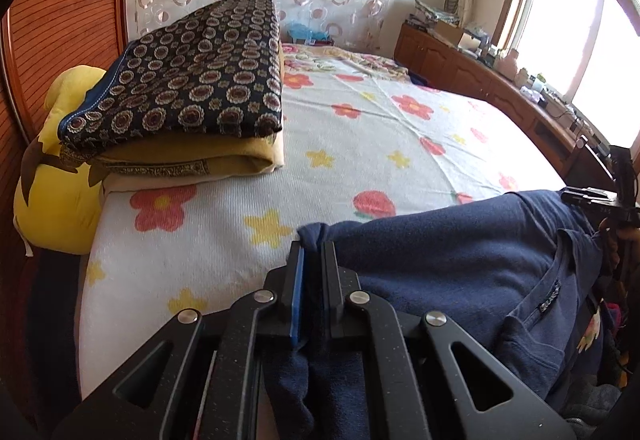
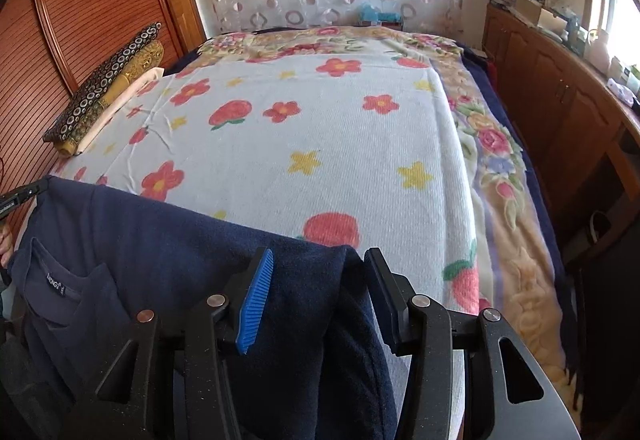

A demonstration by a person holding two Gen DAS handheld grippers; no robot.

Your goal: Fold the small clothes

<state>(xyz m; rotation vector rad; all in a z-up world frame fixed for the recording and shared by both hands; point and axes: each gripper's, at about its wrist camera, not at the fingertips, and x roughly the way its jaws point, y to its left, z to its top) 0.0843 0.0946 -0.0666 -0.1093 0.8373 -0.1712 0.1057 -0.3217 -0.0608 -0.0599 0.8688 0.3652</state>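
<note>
A navy blue shirt (image 1: 460, 252) hangs stretched between my two grippers above the near edge of the bed. My left gripper (image 1: 314, 244) is shut on one shoulder corner of the shirt, the cloth bunched between its jaws. In the right wrist view the shirt (image 2: 160, 240) shows its collar and label at the left. My right gripper (image 2: 318, 260) has its jaws wide apart, with the other shoulder of the shirt draped between them. The right gripper also shows at the far right of the left wrist view (image 1: 588, 196).
The bed has a white flowered cover (image 2: 320, 128). A stack of folded patterned blankets (image 1: 188, 80) and a yellow plush toy (image 1: 60, 168) lie at its left side. A wooden headboard (image 2: 80, 20) stands left. Wooden cabinets (image 2: 560, 88) with clutter run along the right under a window.
</note>
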